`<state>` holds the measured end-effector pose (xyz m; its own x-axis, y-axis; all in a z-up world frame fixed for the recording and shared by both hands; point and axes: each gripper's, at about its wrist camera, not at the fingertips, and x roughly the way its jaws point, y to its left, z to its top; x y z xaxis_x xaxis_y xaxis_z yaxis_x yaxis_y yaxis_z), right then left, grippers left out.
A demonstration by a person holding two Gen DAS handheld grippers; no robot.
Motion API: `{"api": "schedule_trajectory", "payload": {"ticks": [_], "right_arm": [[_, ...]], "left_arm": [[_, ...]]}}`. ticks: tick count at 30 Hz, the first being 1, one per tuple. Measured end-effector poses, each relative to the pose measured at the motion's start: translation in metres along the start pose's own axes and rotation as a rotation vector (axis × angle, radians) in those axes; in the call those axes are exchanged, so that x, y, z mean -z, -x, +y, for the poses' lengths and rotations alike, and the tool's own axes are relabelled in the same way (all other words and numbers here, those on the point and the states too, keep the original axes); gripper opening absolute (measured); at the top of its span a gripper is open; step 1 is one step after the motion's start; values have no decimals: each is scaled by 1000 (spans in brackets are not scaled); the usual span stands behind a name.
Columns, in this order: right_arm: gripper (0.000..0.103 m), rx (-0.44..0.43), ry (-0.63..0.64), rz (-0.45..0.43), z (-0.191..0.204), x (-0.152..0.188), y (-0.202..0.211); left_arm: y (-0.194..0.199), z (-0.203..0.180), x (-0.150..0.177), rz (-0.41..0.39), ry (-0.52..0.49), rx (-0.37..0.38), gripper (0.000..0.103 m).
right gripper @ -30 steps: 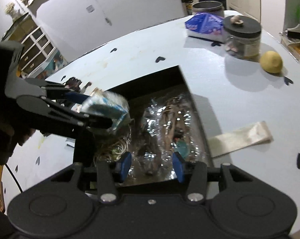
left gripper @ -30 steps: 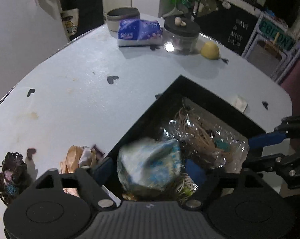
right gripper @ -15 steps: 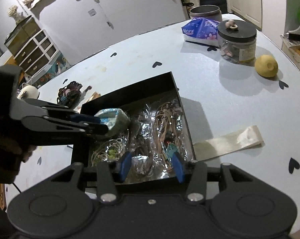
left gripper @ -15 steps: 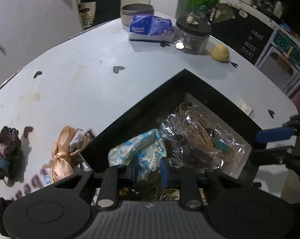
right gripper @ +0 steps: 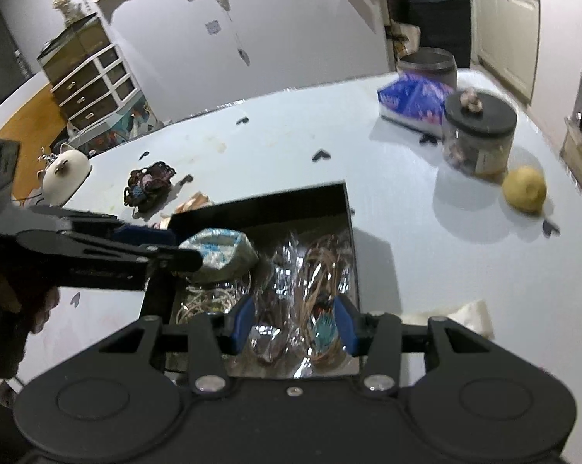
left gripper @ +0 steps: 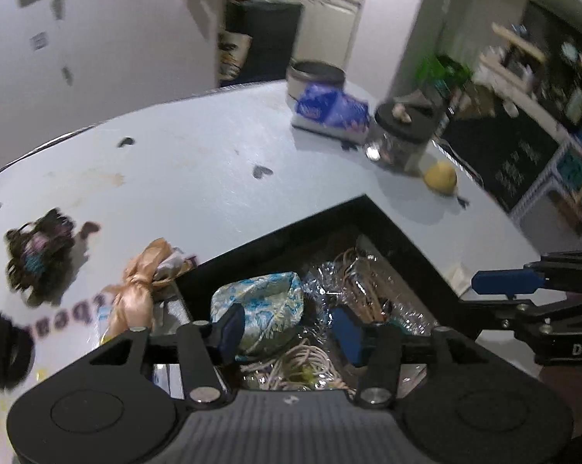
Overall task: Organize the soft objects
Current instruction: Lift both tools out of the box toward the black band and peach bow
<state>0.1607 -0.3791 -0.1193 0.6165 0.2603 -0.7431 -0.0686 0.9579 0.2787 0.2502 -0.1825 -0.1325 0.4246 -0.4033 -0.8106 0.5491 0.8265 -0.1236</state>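
Release step: we had left gripper (left gripper: 287, 328) jaws opening above black box (left gripper: 407, 247), blue-white soft bundle (left gripper: 258, 305) lying inside, unpressed. Right gripper (right gripper: 292, 324) half-open, empty. Next, we judged, peach ribbon (left gripper: 136, 290) beside box needs pickup.

Both views are dim and bluish, lit from above. The pale table (right gripper: 252, 147) shows a soft sheen, and the jar (right gripper: 478, 137) and lemon (right gripper: 524, 189) cast round shadows near its far right edge. Crinkled plastic in the black box (left gripper: 407, 247) glints. Motion blur smears the background; fisheye curvature bends the table's edges, with black corners.
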Motion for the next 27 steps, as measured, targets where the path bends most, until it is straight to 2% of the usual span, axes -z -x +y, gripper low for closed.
{"api": "schedule_trajectory", "payload": {"ticks": [8,19,27], "right_arm": [[57,18,80,-98,4,-6,29],[77,52,151,-222,11,1,63],[92,74,192,-255,16,9,75]], "left_arm": [[49,-11,24,-123,172,-95,76],[96,-28,61,-240,286,-230,102],[116,-30,82,-286,356,-296,103]]}}
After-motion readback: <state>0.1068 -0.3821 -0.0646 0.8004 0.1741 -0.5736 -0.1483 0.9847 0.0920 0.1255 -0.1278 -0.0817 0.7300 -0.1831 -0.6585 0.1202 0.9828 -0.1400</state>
